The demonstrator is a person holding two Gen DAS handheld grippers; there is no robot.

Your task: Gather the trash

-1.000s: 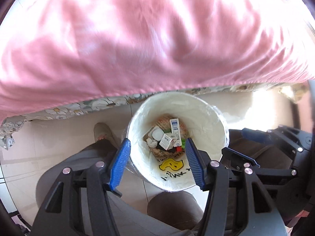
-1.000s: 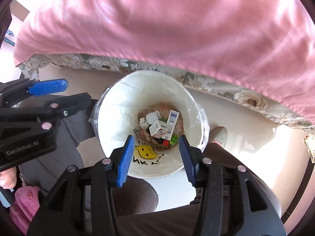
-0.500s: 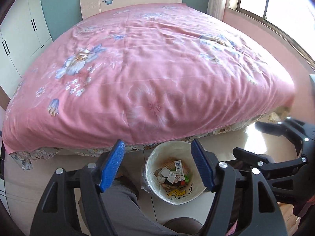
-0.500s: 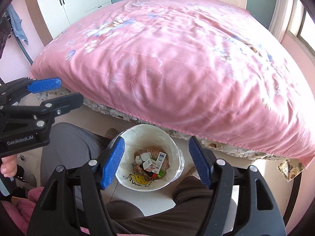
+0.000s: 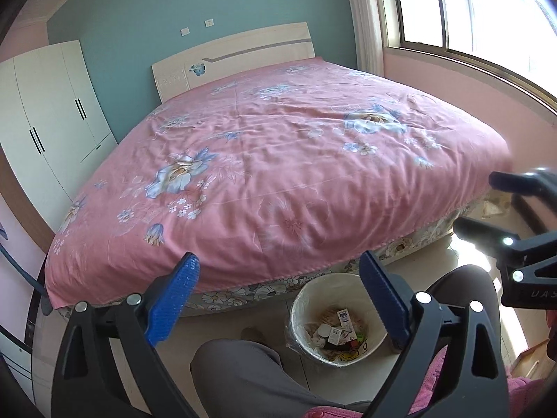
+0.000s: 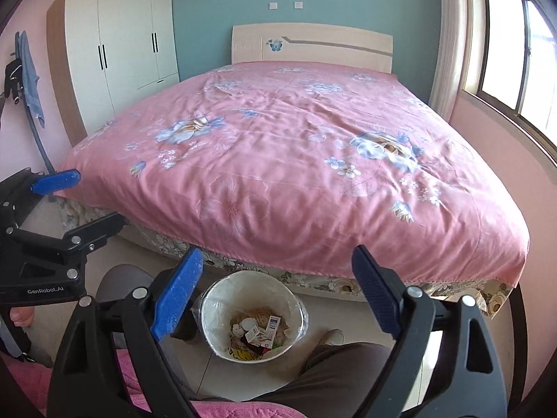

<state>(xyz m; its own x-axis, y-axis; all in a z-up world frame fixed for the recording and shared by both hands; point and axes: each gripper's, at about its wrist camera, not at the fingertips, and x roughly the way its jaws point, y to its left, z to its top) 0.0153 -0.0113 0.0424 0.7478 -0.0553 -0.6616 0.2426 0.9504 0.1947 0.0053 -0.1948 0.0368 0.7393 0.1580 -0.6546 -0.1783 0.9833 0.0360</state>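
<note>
- Both tongs have come up and away from the bin (image 5: pixel 336 327) since a sec ago — then the views looked nearly straight down into it at close range, now the whole bed (image 5: pixel 278 160) is in shot and the bin sits low in frame, on the floor just in front of the bed's foot
- Left tongs (image 5: pixel 278 299): jaws have just been opening, now spread wide, nothing btwn them
- Right tongs (image 6: pixel 276 294): same — jaws just been opening, wide apart, empty
- Trash (small boxes, white caps, wrappers) (image 6: pixel 259 334) lies in the bottom of the bin; my read: the drop is done and this round of collecting looks finished or near it
- No loose trash visible on the bed cover or the bit of floor shown, so can't say what's left to pick up
- Hidden / unclear: floor on both sides of bin mostly blocked by the person's knees (image 5: pixel 250 376); bin's near rim partly cut by tong arms; box labels too small to read; window (image 6: pixel 515 52) side blown out by glare; right tongs in left view blurred at frame edge
</note>
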